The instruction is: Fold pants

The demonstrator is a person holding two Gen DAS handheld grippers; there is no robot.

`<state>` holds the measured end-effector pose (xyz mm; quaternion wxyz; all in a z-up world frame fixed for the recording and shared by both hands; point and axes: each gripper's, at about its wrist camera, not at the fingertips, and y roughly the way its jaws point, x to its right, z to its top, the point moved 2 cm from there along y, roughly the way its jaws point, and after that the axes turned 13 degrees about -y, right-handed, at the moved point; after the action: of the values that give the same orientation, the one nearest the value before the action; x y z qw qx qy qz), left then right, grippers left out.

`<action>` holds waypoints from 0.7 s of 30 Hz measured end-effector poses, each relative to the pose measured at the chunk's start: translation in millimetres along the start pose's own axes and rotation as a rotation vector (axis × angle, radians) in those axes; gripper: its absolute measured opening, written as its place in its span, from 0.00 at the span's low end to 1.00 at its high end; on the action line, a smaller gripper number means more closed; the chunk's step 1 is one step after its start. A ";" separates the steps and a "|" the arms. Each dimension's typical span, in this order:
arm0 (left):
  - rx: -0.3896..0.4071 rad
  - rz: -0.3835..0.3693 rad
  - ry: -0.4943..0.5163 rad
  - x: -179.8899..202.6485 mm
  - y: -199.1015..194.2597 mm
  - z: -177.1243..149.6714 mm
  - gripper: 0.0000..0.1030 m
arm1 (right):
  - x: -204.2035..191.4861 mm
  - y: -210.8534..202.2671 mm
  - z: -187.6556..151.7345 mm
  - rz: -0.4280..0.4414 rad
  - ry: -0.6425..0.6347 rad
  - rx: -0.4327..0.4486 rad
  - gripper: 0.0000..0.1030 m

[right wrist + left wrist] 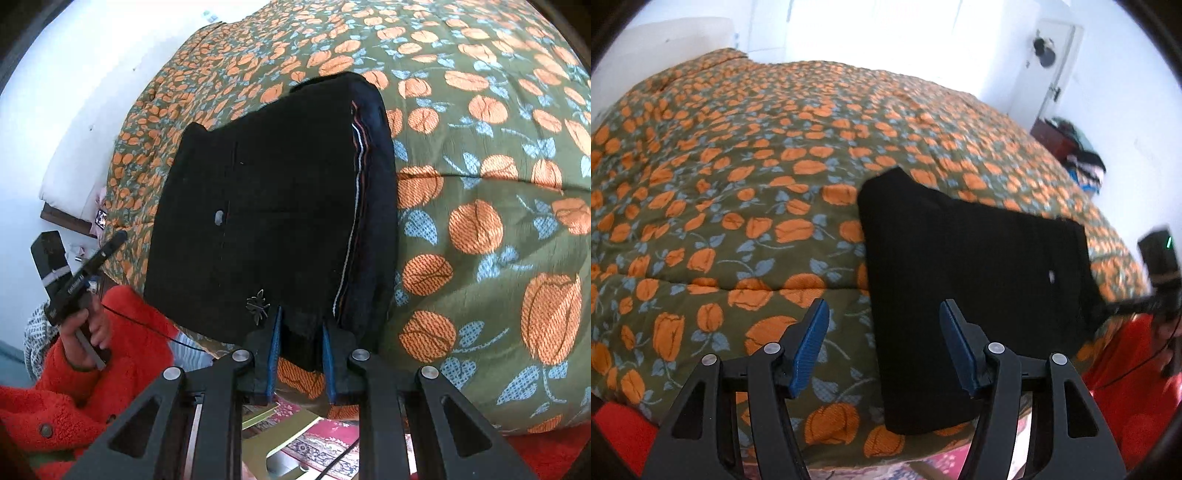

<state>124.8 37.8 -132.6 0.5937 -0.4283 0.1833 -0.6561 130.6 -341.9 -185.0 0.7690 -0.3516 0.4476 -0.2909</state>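
Black pants (960,258) lie folded into a thick rectangle on the bed's floral quilt (738,184), close to the near edge. My left gripper (884,332) hovers open above the pants' left side, its blue pads wide apart and touching nothing. In the right wrist view the pants (258,203) fill the middle, with a striped seam along their right side. My right gripper (301,347) is shut on the pants' near edge, the fabric pinched between its blue pads. The left gripper (110,243) shows at the left, held by a hand in a red fleece sleeve (110,350).
The green quilt with orange flowers (480,184) covers the whole bed. A white door (1049,66) and a pile of clothes on a dark red stand (1078,155) are at the far right. A patterned rug (325,443) lies on the floor below the bed's edge.
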 end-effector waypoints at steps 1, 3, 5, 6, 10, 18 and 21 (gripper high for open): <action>-0.009 0.005 0.016 3.2 2.9 -2.4 0.61 | -3.3 -0.9 3.8 0.001 -0.010 -0.005 0.21; -0.021 0.017 0.050 9.9 7.8 -7.3 0.61 | -5.3 -11.2 12.3 -0.016 -0.026 -0.032 0.30; -0.030 0.017 0.072 15.4 10.7 -11.2 0.61 | -14.9 -32.6 30.6 -0.123 -0.100 -0.012 0.30; -0.034 0.018 0.082 17.9 12.6 -12.4 0.62 | -21.6 -42.7 41.3 -0.172 -0.145 0.009 0.30; -0.050 0.030 0.119 26.5 19.6 -16.9 0.61 | -53.3 -61.7 84.1 -0.204 -0.277 0.128 0.30; -0.100 0.036 0.165 30.3 23.2 -31.5 0.62 | -5.8 32.2 91.2 -0.336 -0.235 0.018 0.28; -0.093 0.018 0.143 27.3 16.8 -30.8 0.62 | -18.8 8.1 78.9 -0.342 -0.246 0.105 0.28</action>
<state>113.2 0.1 -153.2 0.5642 -0.4058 0.2595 -0.6706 194.1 -300.8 -154.7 0.7746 -0.4147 0.2684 -0.3949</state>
